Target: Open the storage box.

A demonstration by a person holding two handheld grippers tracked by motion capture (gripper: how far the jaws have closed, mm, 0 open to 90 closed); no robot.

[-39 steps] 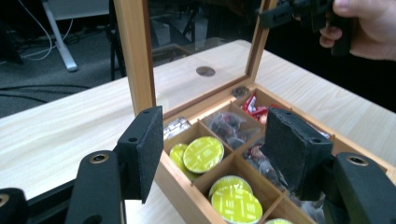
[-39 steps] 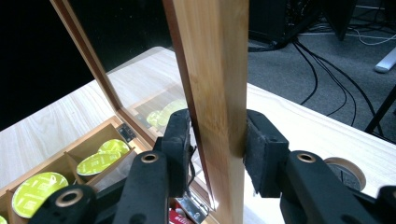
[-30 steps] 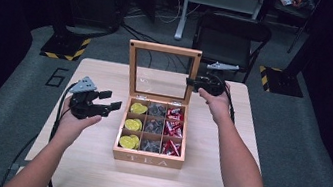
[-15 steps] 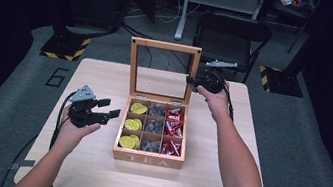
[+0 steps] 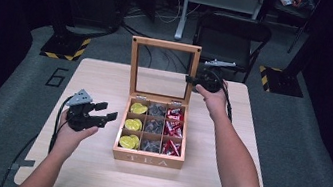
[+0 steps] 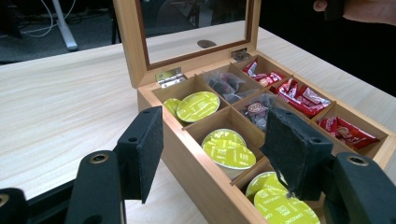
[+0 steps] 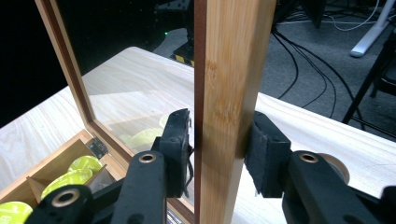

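Observation:
A wooden tea box (image 5: 147, 160) stands mid-table with its glass lid (image 5: 166, 45) upright. Its compartments hold yellow capsules (image 5: 132, 124), dark pouches (image 5: 153, 127) and red sachets (image 5: 172, 127). My left gripper (image 5: 103, 114) hovers open and empty just left of the box, its pads framing the yellow capsules (image 6: 224, 147). My right gripper (image 5: 191, 79) is at the lid's right edge. Its jaws have just been opening, with the lid's wooden frame (image 7: 229, 93) between them; the left pad (image 7: 177, 140) stands a hair off the wood.
The light wooden table (image 5: 106, 76) has bare room on both sides of the box. A black chair (image 5: 232, 33) stands behind the far edge, and cables trail over the dark floor. Yellow-black striped bases sit at the far left and right.
My left gripper has sunk a little toward the table and come nearer the person. The right hand has stayed at the lid's edge.

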